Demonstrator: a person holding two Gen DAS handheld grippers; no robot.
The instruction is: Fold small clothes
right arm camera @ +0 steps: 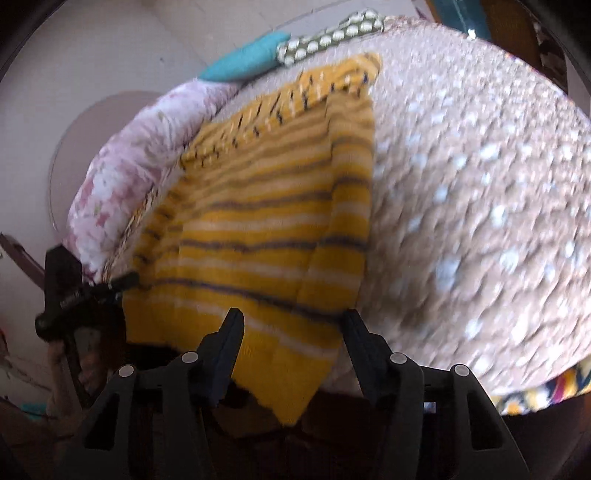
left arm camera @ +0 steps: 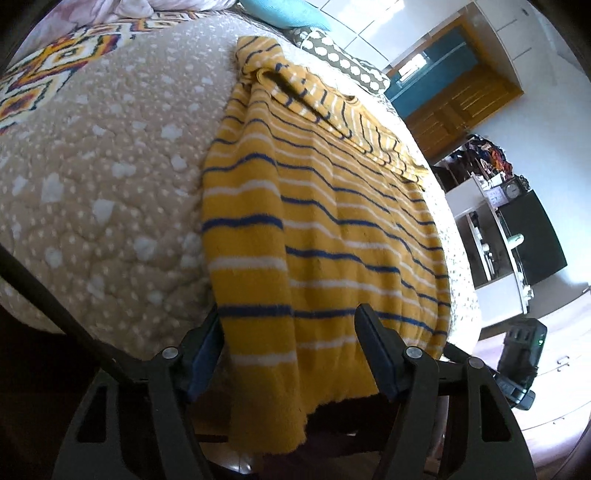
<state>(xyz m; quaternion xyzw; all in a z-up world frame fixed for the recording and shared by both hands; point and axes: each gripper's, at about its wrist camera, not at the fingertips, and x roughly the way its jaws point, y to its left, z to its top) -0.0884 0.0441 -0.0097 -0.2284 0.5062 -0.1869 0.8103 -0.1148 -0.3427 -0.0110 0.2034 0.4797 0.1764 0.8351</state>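
Observation:
A yellow sweater (left arm camera: 332, 206) with blue and white stripes lies flat on the bed, one sleeve folded across its top. Its hem hangs over the bed's near edge. My left gripper (left arm camera: 290, 332) is open at that hem, one finger at the sweater's left edge, the other over the cloth. The right wrist view is blurred. There the sweater (right arm camera: 266, 229) has its right-hand hem corner drooping between the open fingers of my right gripper (right arm camera: 293, 328). The left gripper (right arm camera: 62, 295) shows at the sweater's far corner, held by a hand.
The bed carries a beige quilt (left arm camera: 110, 166) with white spots. A patterned blanket (left arm camera: 33, 85), a teal pillow (left arm camera: 284, 13), a dotted pillow (left arm camera: 343, 59) and floral bedding (right arm camera: 122, 173) lie round it. A desk with a clock (left arm camera: 511, 190) stands right.

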